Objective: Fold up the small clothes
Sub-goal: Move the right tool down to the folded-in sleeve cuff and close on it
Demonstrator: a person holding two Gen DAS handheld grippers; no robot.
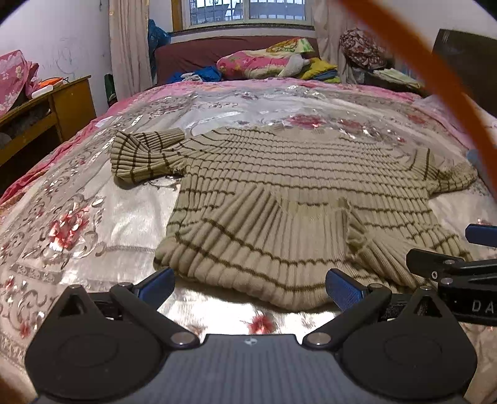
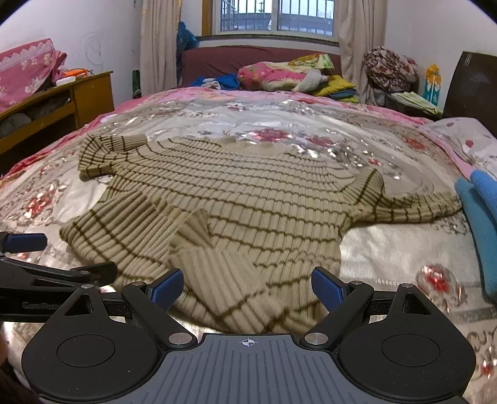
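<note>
One sweater (image 1: pixel 298 199) and two grippers are what we count: our left gripper (image 1: pixel 250 287) and right gripper (image 2: pixel 247 287) both hover at its near hem with jaws spread wide, gripping nothing. We see a beige ribbed knit with thin dark stripes, lying spread flat on the middle of the bed (image 1: pixel 93 217), near hem folded up, one short sleeve curled. Its bedspread is shiny and floral; beyond we see pillows (image 2: pixel 273 74), a wooden cabinet (image 2: pixel 90 93) and a barred window (image 2: pixel 276 15).
</note>
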